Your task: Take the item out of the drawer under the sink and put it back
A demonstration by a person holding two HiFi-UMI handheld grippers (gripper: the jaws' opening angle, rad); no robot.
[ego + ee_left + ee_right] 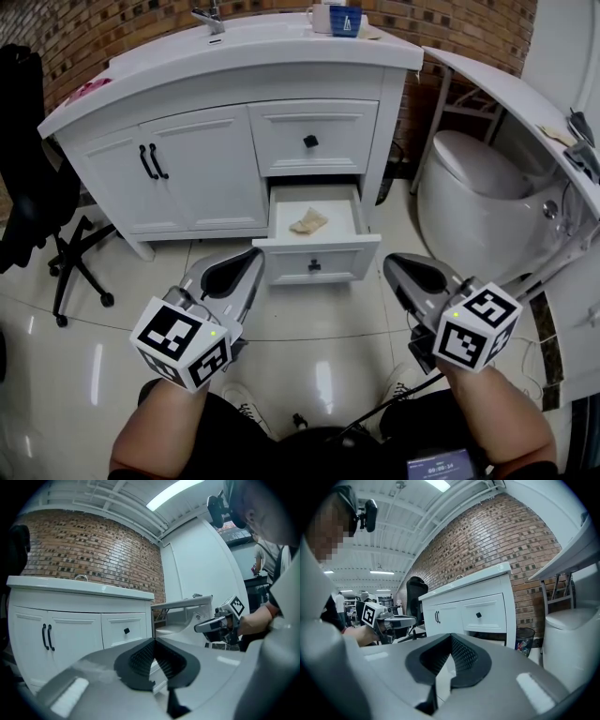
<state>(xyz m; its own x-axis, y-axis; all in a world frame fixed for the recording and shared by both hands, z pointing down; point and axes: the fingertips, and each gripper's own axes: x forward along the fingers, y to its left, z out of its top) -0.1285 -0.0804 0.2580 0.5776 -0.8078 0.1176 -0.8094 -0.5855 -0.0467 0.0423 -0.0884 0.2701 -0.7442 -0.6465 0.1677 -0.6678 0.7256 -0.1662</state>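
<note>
The lower drawer (315, 260) of the white sink cabinet (202, 169) stands pulled open. A crumpled tan item (308, 222) lies inside on the drawer floor. My left gripper (253, 256) hovers over the floor just left of the drawer front, shut and empty. To the right of the drawer front, my right gripper (394, 265) is also shut with nothing in it. In the left gripper view the jaws (153, 640) meet at the tips, and the right gripper view shows the same (451, 636). Neither gripper view shows the item.
A white toilet (469, 187) stands right of the cabinet under a slanted white shelf (506, 89). A black office chair (42, 197) is at the left. A cup (323, 17) and a blue object (345, 20) sit on the counter. A bin (525, 638) stands beside the cabinet.
</note>
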